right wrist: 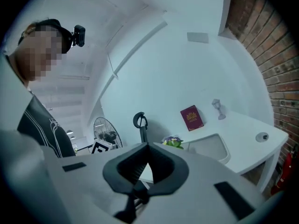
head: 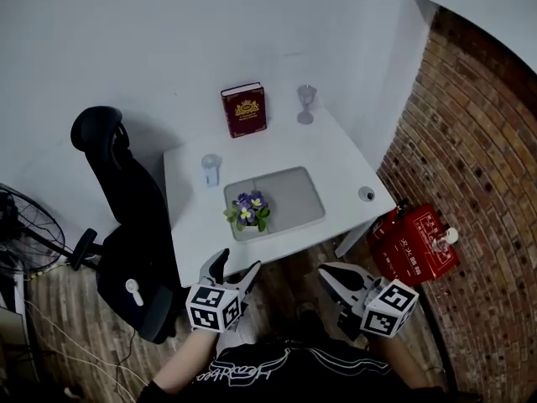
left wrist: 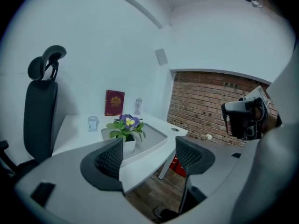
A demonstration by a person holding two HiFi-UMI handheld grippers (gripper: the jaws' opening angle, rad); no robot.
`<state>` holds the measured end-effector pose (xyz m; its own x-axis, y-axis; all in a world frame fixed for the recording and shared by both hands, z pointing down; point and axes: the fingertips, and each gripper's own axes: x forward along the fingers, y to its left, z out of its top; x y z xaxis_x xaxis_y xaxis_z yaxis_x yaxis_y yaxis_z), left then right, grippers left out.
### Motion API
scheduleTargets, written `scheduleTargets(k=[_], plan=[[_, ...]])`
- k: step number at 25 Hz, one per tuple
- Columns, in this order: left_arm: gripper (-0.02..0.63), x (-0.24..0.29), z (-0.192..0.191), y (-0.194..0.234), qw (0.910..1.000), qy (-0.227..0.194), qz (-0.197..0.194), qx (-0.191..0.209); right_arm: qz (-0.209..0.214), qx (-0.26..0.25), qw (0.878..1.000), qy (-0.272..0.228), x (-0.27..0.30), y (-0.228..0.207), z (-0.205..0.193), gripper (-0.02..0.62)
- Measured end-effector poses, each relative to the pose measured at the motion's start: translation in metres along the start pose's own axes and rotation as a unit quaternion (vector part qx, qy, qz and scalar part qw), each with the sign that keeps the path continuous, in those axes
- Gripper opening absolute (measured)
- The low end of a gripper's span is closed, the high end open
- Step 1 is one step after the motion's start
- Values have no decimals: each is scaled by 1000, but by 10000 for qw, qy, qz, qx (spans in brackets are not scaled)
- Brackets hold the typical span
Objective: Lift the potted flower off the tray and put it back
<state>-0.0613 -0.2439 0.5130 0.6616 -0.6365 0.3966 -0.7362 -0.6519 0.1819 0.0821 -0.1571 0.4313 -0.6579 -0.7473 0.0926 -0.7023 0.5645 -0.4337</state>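
**A:** Two hand-held grippers, so how do they stand?

**B:** The left hand-held gripper (head: 237, 264) has its jaws wide apart with nothing between them. The right hand-held gripper (head: 334, 275) has its jaws pressed together, empty. Both hang short of the counter (head: 336, 154).

**A:** And the potted flower?

**B:** The potted flower (head: 248, 212) stands upright in the tray (head: 294, 196), in the corner nearest the left hand-held gripper. It is straight ahead of that gripper and clear of its jaws. From the right one it sits ahead and leftward.

**A:** Beyond it?

**B:** Farther ahead are a red book (head: 244, 110) and a stemmed glass (head: 306, 104).
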Motion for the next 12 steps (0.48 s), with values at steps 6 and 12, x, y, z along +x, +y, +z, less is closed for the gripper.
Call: scheduleTargets(k=[6, 12], plan=[[347, 42, -5, 28, 9982, 187, 556, -143, 512, -206, 9983, 169, 37, -46, 43, 2], [356, 79, -25, 48, 9940, 447, 997, -12, 857, -284, 9954, 331, 60, -79, 64, 3]])
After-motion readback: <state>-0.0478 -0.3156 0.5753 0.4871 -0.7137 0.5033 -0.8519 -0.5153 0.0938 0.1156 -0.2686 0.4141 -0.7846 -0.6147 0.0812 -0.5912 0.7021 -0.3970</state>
